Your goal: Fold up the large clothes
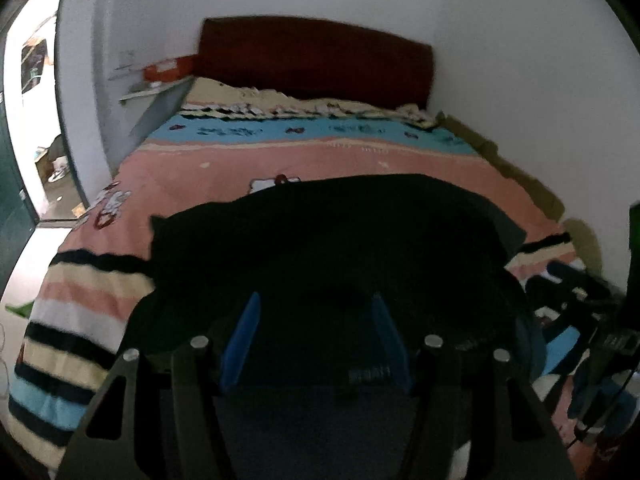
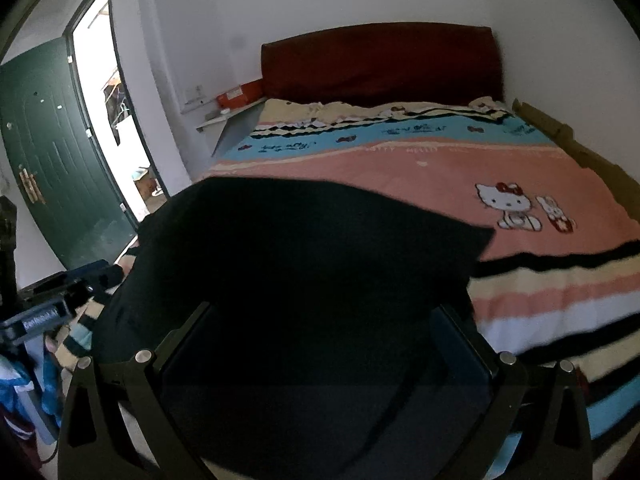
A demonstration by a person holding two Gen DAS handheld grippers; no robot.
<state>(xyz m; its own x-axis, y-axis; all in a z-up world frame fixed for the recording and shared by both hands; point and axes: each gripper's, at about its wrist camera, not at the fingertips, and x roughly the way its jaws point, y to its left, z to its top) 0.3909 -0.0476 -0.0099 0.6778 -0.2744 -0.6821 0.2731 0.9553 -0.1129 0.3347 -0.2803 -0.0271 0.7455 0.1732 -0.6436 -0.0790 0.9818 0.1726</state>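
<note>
A large black garment (image 1: 328, 240) lies spread over the near half of the bed; it also fills the middle of the right wrist view (image 2: 296, 248). My left gripper (image 1: 316, 332) hovers over its near edge, blue fingers (image 1: 244, 336) apart with nothing between them. My right gripper (image 2: 320, 320) is at the garment's near edge; the black cloth drapes over it and hides the fingertips, so I cannot tell how its jaws stand. The left gripper's body shows at the left of the right wrist view (image 2: 60, 300).
The bed has a striped pink and blue blanket (image 2: 440, 164) with cat prints and a dark red headboard (image 2: 380, 60). A shelf with an orange box (image 2: 236, 96) is left of the bed. A green door (image 2: 52, 160) stands open. Other clothes (image 1: 576, 320) lie at the bed's right.
</note>
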